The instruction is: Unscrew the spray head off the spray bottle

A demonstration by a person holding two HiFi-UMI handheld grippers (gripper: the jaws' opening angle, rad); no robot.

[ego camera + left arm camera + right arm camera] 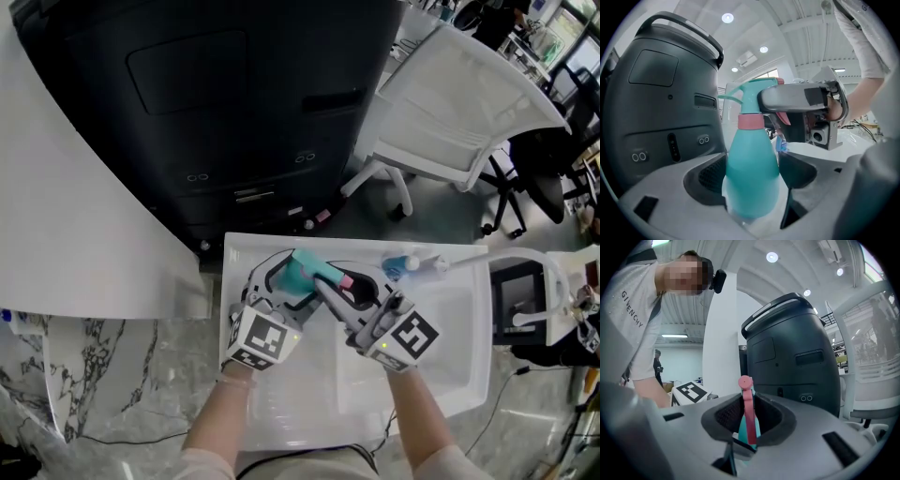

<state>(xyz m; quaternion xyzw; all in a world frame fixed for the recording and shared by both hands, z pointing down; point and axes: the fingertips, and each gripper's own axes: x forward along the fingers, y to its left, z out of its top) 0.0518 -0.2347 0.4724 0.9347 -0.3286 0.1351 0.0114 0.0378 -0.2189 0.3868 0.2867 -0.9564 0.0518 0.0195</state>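
Observation:
A teal spray bottle (752, 173) with a pink collar (751, 121) stands upright between the jaws of my left gripper (752, 187), whose pads lie against both sides of its wide body. In the head view the bottle (298, 274) sits over the white tray (450, 375), with the left gripper (281, 281) on its left. My right gripper (330, 278) comes in from the right and is shut on the spray head (754, 91). In the right gripper view the pink trigger (747, 408) and a bit of teal show between the narrow jaws of the right gripper (747, 427).
A big dark machine (234, 94) stands just beyond the tray. A white chair (459, 112) is at the back right. A second, blue spray head with its tube (412, 264) lies at the tray's far edge. A black device (516, 291) sits to the right.

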